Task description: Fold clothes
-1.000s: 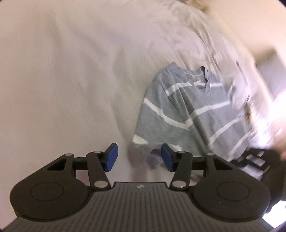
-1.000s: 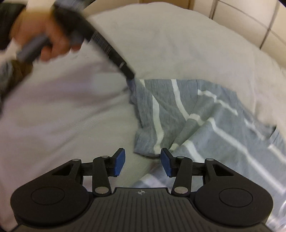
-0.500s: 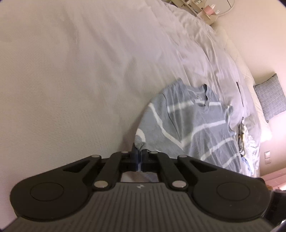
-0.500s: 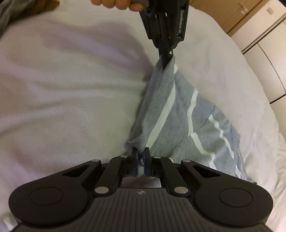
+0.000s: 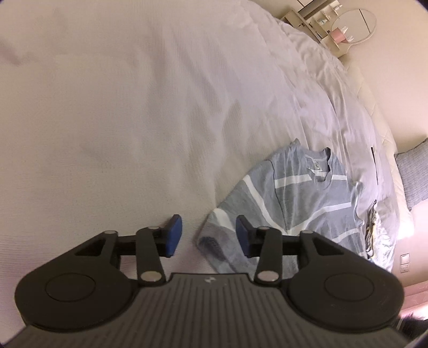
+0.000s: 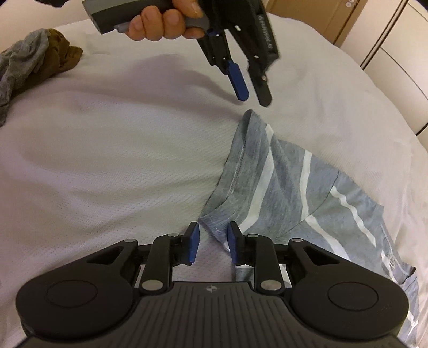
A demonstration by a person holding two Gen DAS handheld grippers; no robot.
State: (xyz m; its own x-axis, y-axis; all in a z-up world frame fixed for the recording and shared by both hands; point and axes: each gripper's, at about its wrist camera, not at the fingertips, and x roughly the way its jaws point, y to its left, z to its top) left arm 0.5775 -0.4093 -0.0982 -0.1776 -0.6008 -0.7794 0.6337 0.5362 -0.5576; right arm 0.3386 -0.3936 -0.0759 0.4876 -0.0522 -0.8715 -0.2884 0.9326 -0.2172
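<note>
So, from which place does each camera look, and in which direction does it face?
Left wrist: on the left gripper, looking down along its open fingers at the striped shirt on the white bed; no hand shows.
Right wrist: on the right gripper, also open, facing the shirt's hem; the left hand shows above.
Shared: the shirt, the bed and the left gripper.

Big white bed (image 5: 133, 107). Gray striped shirt (image 5: 299, 203) lies flat on it. Small clothes pile (image 6: 34, 61) sits far off.
</note>
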